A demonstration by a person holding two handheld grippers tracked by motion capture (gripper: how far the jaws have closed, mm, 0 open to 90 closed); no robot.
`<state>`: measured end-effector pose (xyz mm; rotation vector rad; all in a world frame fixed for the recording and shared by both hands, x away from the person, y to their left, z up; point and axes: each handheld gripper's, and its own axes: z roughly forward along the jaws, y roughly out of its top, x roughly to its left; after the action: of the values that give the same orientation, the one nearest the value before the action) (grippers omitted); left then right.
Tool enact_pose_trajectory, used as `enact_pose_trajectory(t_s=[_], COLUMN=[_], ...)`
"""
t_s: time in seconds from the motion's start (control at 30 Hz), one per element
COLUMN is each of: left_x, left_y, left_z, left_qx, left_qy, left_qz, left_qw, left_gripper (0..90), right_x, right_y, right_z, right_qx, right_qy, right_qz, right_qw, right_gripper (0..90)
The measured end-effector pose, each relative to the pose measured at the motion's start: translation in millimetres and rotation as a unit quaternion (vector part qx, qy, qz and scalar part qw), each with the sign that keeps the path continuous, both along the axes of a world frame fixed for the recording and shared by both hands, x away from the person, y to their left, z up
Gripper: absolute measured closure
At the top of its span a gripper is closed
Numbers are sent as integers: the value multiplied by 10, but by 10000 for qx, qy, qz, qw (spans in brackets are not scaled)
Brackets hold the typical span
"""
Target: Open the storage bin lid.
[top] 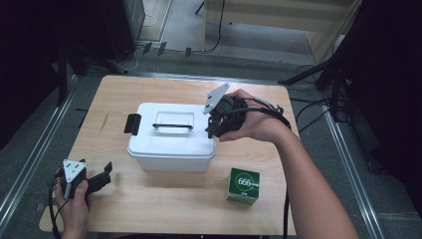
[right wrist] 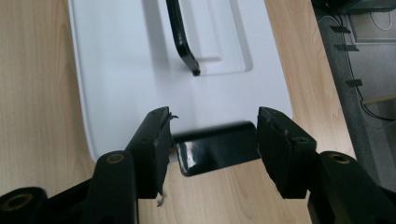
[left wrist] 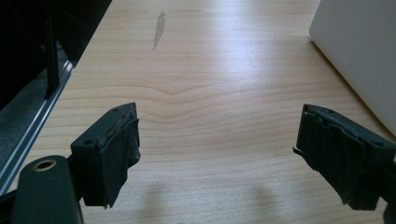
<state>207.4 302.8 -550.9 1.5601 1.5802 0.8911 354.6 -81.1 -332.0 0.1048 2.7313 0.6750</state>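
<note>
Pale wooden worktop (top: 164, 209) carried a white box (top: 171, 144) near its middle, lid on, with one black latch (right wrist: 215, 148) at its right end. My right gripper (right wrist: 212, 140) had its jaws around that latch, the left pad (right wrist: 163, 140) touching and the other just beside it, not pressed. I judged I should close squarely on the latch before lifting it. That hand reached in from the right edge, wrist bent. My left gripper (left wrist: 217, 154) waited wide open and empty by the near-left corner.
</note>
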Motion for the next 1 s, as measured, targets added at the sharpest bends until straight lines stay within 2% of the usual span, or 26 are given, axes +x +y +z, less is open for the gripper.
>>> enact_pose_trajectory(t_s=[0.07,0.17,0.27,0.43,0.57,0.67,0.83,1.0], left_x=[0,3,10,16,22,25,25,24], left_y=[-4,-2,-4,-3,-8,1,7,4], left_z=[-1,0,-3,-3,-3,-3,-3,-3], left_qx=[-1,7,-12,-10,9,-7,-61,-43], left_qy=[-14,4,27,65,104,144,157,149], left_qz=[4,-3,25,24,34,23,10,-1], left_qw=[10000,10000,10000,10000,9999,9999,9999,9999], left_gripper=[142,142,142,142,144,144,145,145], right_x=[18,27,50,88,114,109,111,109], right_y=[67,170,261,406,496,561,660,763], right_z=[14,39,67,73,76,67,59,33], right_qx=[-59,-129,-35,-204,-279,-423,-417,-533], right_qy=[-50,14,155,90,182,166,151,156], right_qz=[57,31,129,201,366,467,525,609], right_qw=[10000,9999,9998,9995,9988,9979,9976,9966], right_gripper=[470,469,459,476,489,488,492,525])
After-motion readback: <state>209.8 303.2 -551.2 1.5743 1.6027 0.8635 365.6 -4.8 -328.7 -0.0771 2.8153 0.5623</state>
